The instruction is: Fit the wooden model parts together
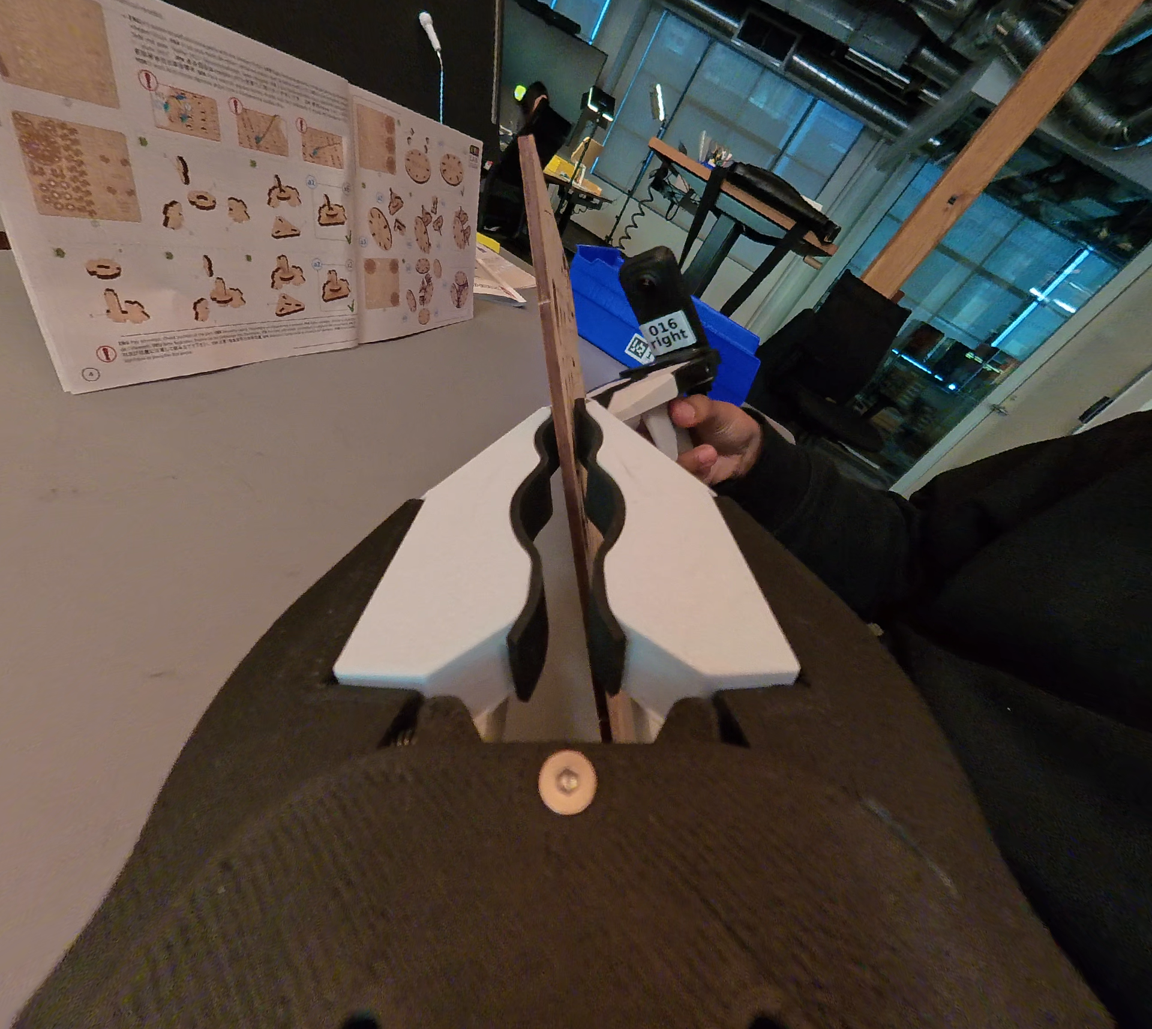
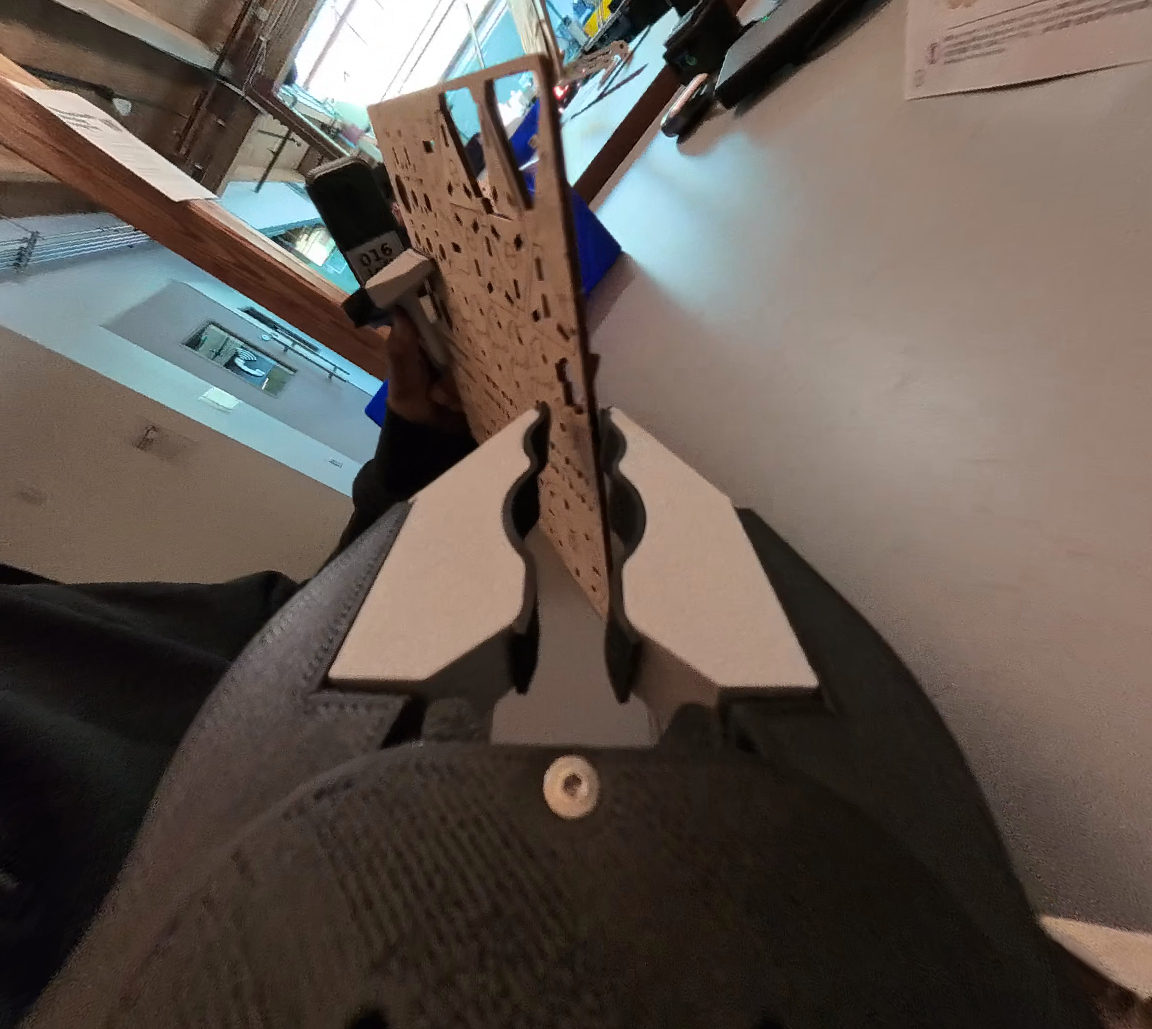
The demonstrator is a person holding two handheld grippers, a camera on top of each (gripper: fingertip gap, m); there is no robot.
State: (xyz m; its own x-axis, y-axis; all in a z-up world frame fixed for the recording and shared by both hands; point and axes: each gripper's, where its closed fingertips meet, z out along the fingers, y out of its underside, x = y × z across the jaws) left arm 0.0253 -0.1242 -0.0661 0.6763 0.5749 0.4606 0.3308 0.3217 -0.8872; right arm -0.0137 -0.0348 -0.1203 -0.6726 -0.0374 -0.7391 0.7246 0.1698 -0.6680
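My left gripper (image 1: 570, 419) is clamped on a thin laser-cut plywood sheet (image 1: 548, 263). Both black pads press its faces, and the sheet runs edge-on toward twelve o'clock, lifted above the grey worktop (image 1: 249, 469). My right gripper (image 2: 573, 419) stands around the same sheet from the other side, but its jaws are apart. The sheet leans toward the right-hand pad, and a gap shows between it and the left-hand pad (image 2: 530, 475), so this gripper is not holding it.

The sheet is pale wood with dark burnt edges. It is peppered with small slots and cut outlines, and a few larger openings near its far end are already empty.

From my left gripper, an open instruction booklet (image 1: 218, 189) stands at ten o'clock and a blue bin (image 1: 604, 301) lies at one o'clock, just behind the sheet.
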